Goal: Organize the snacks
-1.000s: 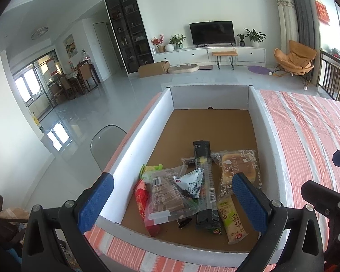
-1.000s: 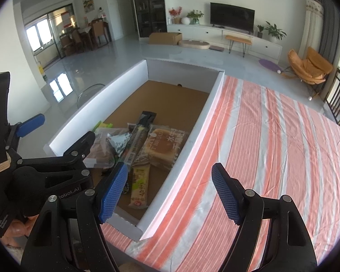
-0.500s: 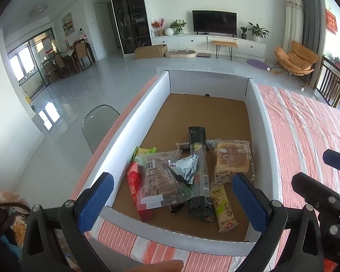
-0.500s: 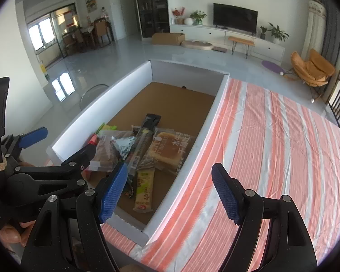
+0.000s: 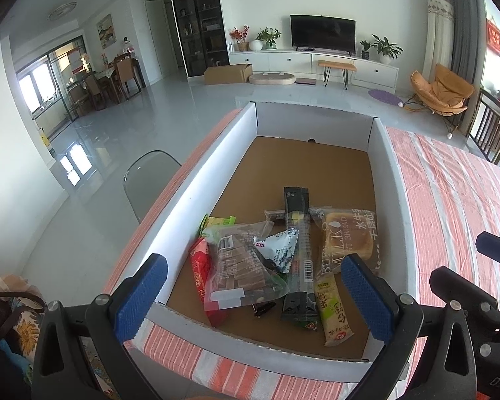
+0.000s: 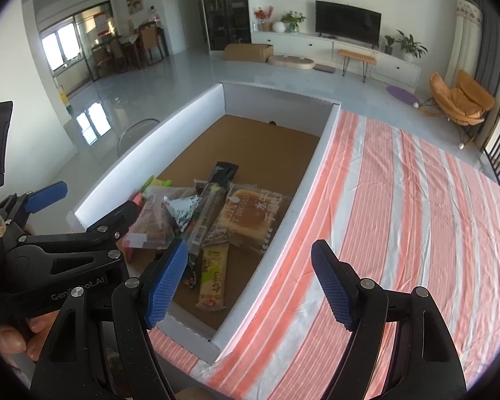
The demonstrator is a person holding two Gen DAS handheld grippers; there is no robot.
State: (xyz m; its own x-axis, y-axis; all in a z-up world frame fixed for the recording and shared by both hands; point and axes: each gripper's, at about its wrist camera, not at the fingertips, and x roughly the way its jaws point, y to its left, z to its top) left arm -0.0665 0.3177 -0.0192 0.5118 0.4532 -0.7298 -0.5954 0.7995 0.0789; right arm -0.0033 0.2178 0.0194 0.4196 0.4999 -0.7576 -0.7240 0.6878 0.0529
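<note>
The surface (image 6: 416,220), covered in an orange-and-white striped cloth, carries a large shallow box (image 5: 391,206) with white walls and a brown cardboard floor; the box sits at the cloth's left edge as the right wrist view shows it. All snacks lie inside the box, heaped at its near end, with the far half of the box floor bare. Within that heap, a milk bread packet (image 5: 348,240) lies nearest the right wall of the box. A clear bag of brown biscuits (image 5: 241,268) lies left of centre, overlapping a red packet (image 5: 200,271) closest to the left wall. A long dark bar wrapper (image 5: 298,250) runs lengthwise down the middle of the box. A yellow bar (image 5: 331,311) lies at the near end, below the bread. A small white triangular packet (image 5: 280,245) rests on the biscuit bag, and a green packet (image 5: 216,221) shows behind it. The left hand-held gripper (image 5: 253,300) hangs above the near end of the box, jaws spread wide, gripping nothing. The right hand-held gripper (image 6: 250,286) hangs over the right wall of the box, jaws likewise wide apart and empty.
</note>
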